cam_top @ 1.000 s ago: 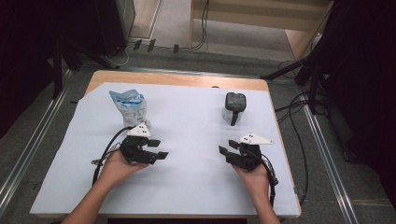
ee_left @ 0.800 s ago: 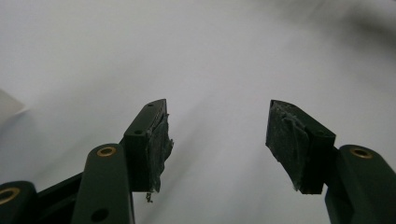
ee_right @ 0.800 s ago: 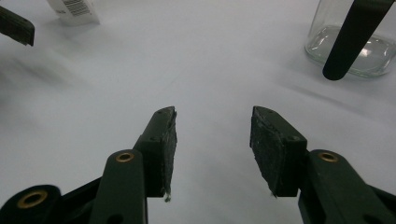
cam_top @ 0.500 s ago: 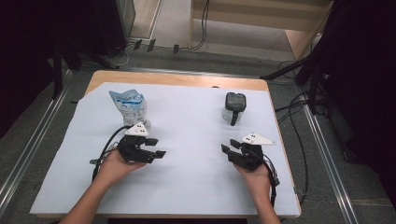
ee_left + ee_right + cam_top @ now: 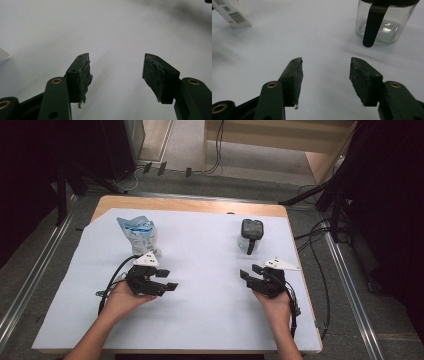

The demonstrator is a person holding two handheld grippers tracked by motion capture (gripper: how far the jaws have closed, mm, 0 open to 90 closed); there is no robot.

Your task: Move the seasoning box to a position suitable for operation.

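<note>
We are holding the left tool [image 5: 165, 280] and the right tool [image 5: 248, 272] low over the white bench [image 5: 210, 320], both with jaws apart and nothing between them. The glass jar [image 5: 250, 236] with its black lid and handle is standing just beyond the right tool; the blue-and-white pouch [image 5: 137, 234] is sitting upright just beyond the left tool. Compared with a second ago, the right tool's jaws have just been opening, with nothing between them, while the jar and pouch are sitting where they were. We are judging the risks: the jar could tip if a jaw clips its handle, and the soft pouch could topple from a nudge.
</note>
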